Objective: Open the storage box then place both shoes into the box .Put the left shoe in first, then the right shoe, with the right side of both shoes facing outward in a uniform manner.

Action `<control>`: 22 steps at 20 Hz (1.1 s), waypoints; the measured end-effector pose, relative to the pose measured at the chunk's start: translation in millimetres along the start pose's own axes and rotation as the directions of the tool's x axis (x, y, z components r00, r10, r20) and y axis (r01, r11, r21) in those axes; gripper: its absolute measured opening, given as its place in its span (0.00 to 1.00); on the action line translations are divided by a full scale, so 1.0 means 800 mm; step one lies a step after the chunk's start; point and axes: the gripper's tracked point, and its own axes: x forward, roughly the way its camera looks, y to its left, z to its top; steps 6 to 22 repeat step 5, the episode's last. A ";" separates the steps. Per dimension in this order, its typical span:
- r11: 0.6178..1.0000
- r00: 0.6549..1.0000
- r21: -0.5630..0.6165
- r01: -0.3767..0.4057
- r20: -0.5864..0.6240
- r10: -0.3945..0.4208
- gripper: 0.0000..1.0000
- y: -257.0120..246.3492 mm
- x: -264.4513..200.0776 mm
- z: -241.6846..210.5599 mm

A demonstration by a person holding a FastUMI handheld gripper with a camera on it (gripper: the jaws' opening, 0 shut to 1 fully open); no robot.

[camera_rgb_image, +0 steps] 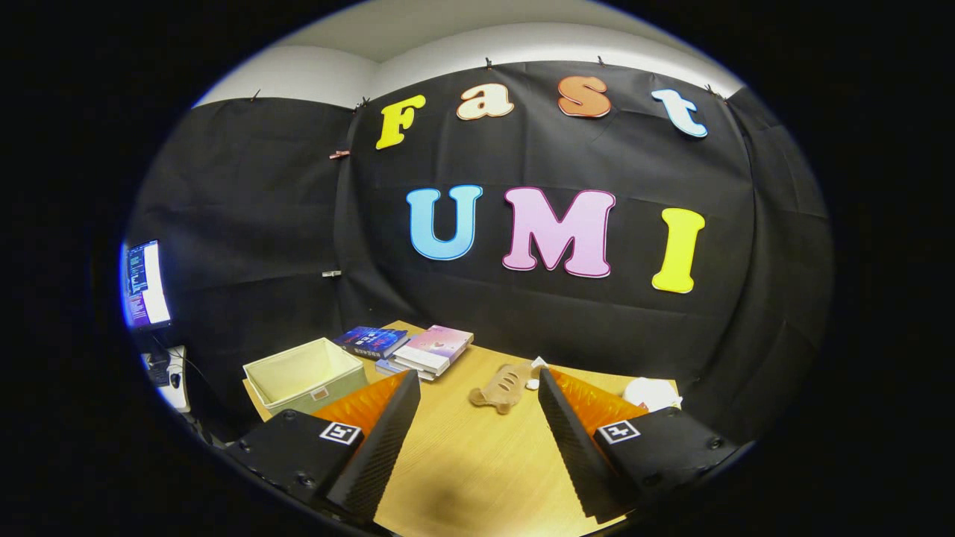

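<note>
My gripper (477,377) is open and held above a wooden table (477,462), with nothing between its fingers. A tan shoe (503,388) with oval holes lies on the table just ahead, closer to the right finger. A cream fabric storage box (306,373) stands at the table's left corner, beyond the left finger. Its top is open and its inside looks empty. A white crumpled-looking thing (653,391) lies behind the right finger, partly hidden; I cannot tell what it is.
Two stacks of books (418,347) lie at the back of the table, to the right of the box. A small white scrap (533,384) sits next to the shoe. Off the table's left side stands a lit monitor (145,283) over a small white desk (173,377).
</note>
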 end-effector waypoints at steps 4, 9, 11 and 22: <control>1.000 1.000 -0.007 -0.002 -0.010 0.002 0.99 0.000 0.004 -0.007; 1.000 1.000 -0.006 -0.001 -0.009 0.001 0.99 -0.001 0.005 -0.007; 1.000 1.000 -0.006 -0.001 -0.009 0.001 0.99 -0.001 0.005 -0.007; 1.000 1.000 -0.006 -0.001 -0.009 0.001 0.99 -0.001 0.005 -0.007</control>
